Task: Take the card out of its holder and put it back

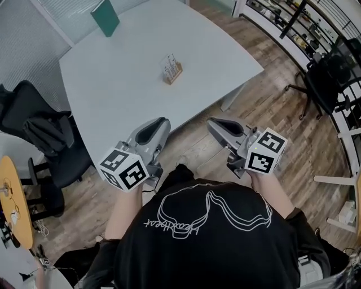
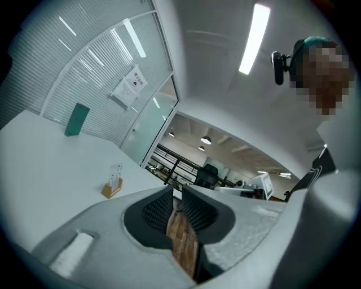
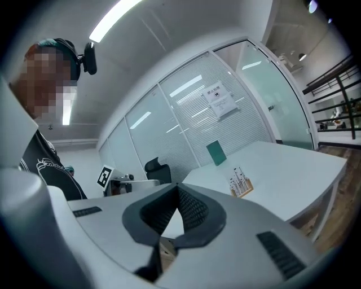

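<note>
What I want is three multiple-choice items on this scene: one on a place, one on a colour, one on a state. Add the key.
1. Where does the small wooden card holder stand?
A. on the white table
B. on the wood floor
C. on the black chair

2. What colour is the flat upright board at the table's far end?
A. red
B. green
C. yellow

3. Where is the pale printed card?
A. upright in its holder
B. between a gripper's jaws
C. flat on the table

Key: 1 A, it sits mid-table; 2 B, it shows dark green; 3 A, it stands up out of the holder.
</note>
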### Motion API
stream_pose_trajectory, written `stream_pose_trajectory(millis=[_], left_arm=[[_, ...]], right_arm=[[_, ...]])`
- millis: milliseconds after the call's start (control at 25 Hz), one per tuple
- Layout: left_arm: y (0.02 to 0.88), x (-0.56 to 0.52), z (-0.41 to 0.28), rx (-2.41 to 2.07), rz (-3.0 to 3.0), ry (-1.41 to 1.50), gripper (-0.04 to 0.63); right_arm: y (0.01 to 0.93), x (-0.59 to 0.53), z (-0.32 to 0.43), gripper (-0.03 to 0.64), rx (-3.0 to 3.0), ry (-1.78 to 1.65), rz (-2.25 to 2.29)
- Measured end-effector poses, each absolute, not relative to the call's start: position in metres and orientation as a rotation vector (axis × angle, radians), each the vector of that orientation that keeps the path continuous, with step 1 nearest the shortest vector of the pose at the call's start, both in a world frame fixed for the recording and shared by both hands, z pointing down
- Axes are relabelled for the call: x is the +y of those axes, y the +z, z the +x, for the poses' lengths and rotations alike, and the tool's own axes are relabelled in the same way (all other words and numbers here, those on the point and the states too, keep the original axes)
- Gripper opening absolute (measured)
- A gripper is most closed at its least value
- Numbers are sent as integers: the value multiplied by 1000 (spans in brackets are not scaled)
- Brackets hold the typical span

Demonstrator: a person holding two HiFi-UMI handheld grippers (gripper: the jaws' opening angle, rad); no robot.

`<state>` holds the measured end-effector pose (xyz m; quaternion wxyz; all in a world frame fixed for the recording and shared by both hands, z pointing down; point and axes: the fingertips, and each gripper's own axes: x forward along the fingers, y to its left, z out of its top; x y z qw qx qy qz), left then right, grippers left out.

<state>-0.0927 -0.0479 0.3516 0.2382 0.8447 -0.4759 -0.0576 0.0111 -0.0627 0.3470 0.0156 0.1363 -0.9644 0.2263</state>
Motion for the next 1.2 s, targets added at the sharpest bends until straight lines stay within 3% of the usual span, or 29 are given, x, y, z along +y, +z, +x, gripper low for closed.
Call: stream_pose_trajectory(millis=[320, 1200], left_arm=[[333, 1, -55, -1253, 2407, -120, 14], [323, 36, -30, -1324, 2508, -43, 12]], right_arm=[[333, -18, 13, 8, -3048, 669, 320], [334, 16, 29, 8, -3073, 645, 347]])
